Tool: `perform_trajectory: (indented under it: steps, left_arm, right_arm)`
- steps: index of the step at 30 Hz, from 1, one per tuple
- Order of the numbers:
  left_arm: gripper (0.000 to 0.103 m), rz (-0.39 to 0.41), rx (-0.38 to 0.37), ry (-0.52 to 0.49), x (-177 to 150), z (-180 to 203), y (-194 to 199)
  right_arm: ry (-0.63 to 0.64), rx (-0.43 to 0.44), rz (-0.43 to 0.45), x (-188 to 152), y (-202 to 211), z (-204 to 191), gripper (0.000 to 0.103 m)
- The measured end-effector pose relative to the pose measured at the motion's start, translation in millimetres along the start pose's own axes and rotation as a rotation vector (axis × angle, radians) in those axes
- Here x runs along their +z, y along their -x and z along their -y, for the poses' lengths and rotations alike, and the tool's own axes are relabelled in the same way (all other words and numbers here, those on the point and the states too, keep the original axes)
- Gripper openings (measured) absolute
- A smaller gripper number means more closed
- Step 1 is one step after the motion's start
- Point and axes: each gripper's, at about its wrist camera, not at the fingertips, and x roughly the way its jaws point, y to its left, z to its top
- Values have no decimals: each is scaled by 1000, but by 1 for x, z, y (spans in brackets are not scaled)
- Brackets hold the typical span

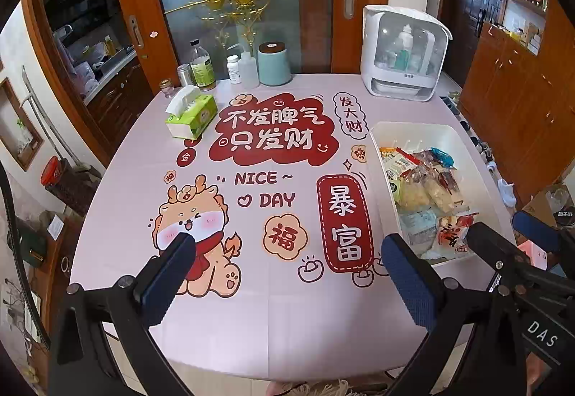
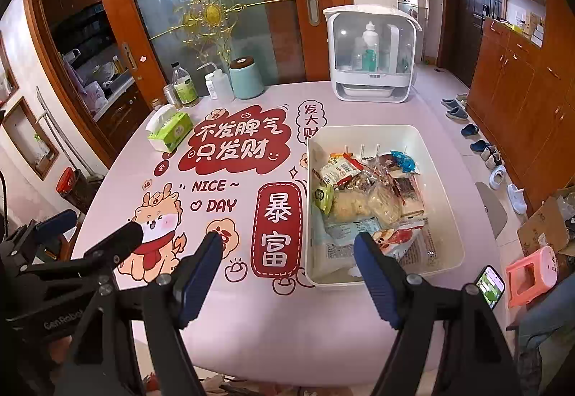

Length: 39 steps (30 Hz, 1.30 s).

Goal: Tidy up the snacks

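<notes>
Right wrist view, left to right: left tongs (image 2: 102, 229) spread wide, empty, over bare tabletop (image 2: 251, 306); right tongs (image 2: 287, 252) likewise released, hovering at near rim of white bin (image 2: 440, 159). Snacks (image 2: 363, 194) all heaped inside bin, unsorted; tidying looks either finished or unstarted.

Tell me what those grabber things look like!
Each gripper, left and right, is a black frame with silver bolts and two long fingers padded in bumpy dark blue rubber. White letters mark the sides: "DAS" on the right one, "GenRobot" on the left.
</notes>
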Motion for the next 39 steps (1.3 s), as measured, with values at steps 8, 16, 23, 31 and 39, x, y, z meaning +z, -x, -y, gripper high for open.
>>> perform_trajectory:
  steps: [8, 16, 23, 31, 39]
  left_arm:
    - [103, -12, 2, 3, 2, -4, -2]
    - [103, -19, 0, 1, 1, -5, -3]
    - [102, -22, -1, 2, 1, -8, -6]
    - [102, -25, -4, 4, 0, -8, -9]
    - [102, -28, -5, 7, -3, -5, -9]
  right_arm:
    - [6, 6, -2, 2, -2, -1, 76]
    - [8, 5, -2, 2, -2, -3, 76]
    - [19, 9, -1, 6, -7, -5, 76]
    - [20, 10, -2, 6, -8, -5, 76]
    - [22, 9, -4, 6, -9, -5, 76]
